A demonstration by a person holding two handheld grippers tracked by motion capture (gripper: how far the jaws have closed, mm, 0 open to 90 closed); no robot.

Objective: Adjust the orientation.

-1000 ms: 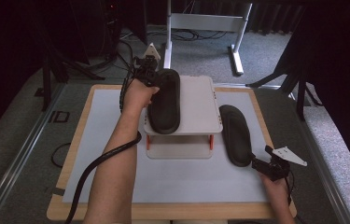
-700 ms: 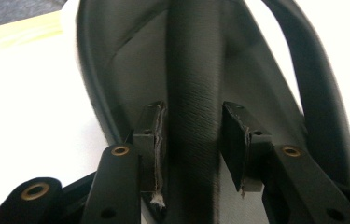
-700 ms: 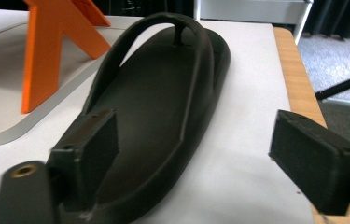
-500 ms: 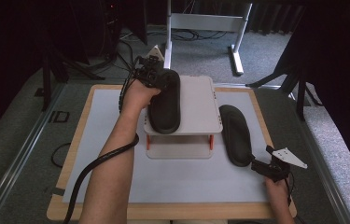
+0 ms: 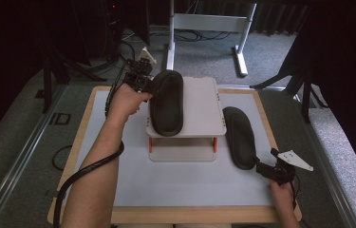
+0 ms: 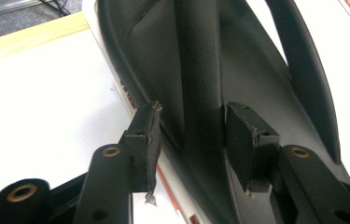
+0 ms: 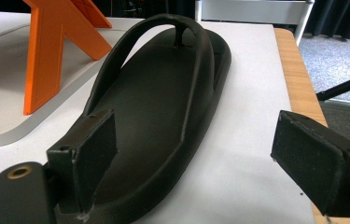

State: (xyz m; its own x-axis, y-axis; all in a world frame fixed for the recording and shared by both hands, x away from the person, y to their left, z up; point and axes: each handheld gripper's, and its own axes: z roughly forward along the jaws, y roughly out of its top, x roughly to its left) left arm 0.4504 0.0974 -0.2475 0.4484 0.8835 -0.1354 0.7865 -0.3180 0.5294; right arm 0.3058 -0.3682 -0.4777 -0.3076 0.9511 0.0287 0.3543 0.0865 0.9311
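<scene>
We counted two black sandals, one small stand (image 5: 199, 102) and two grippers on the desk (image 5: 190, 185). One sandal (image 5: 167, 102) lay on the stand's top, long axis running away from us, toe at the far end. The left gripper (image 5: 153, 86) had just been opening, its pads off the strap between them. The other sandal (image 5: 239, 137) lay on the desk, parallel, heel inside the released right gripper (image 5: 259, 166).

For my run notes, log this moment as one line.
left claw: just opened, astride strap of flip-flop on rack | right claw: open at heel of flip-flop on mat | rack: one flip-flop placed
</scene>
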